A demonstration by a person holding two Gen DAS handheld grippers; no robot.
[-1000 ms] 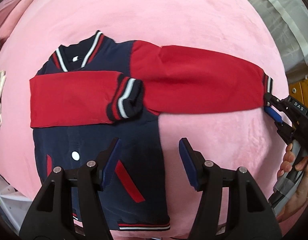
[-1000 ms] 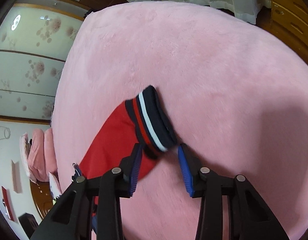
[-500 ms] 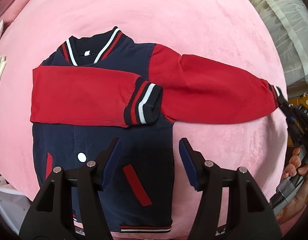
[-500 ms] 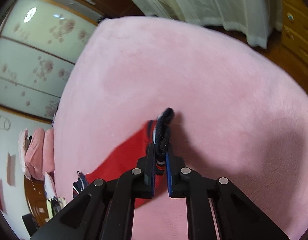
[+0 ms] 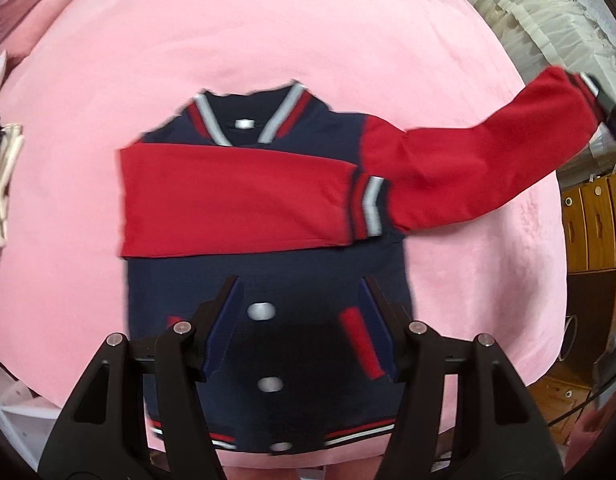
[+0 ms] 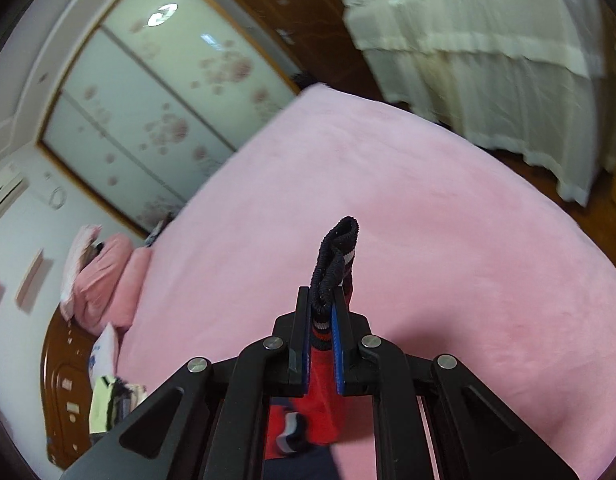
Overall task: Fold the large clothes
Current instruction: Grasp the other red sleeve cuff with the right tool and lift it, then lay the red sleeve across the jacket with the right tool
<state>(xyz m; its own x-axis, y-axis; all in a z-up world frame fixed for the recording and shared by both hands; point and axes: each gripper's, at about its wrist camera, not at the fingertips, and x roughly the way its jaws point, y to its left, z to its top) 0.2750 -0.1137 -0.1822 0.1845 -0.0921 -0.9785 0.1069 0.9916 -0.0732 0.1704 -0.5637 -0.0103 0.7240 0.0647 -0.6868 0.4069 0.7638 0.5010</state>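
Observation:
A navy varsity jacket [image 5: 267, 280] with red sleeves lies flat, front up, on the pink bed [image 5: 267, 32]. One red sleeve [image 5: 235, 204] is folded across the chest. The other sleeve [image 5: 480, 172] stretches right and rises off the bed. My right gripper [image 6: 322, 308] is shut on that sleeve's striped cuff [image 6: 336, 252]; it also shows at the right edge of the left wrist view [image 5: 610, 114]. My left gripper [image 5: 301, 312] is open and empty, hovering over the jacket's lower front.
Pink pillows [image 6: 103, 272] lie at the head of the bed. Folded pale cloth [image 5: 3, 184] sits at the bed's left edge. A wooden drawer unit [image 5: 596, 224] stands to the right. White curtains [image 6: 488, 40] hang beyond the bed.
My right gripper closed on the cuff and has lifted the sleeve end off the bed. My left gripper moved over the jacket's lower middle and stayed open.

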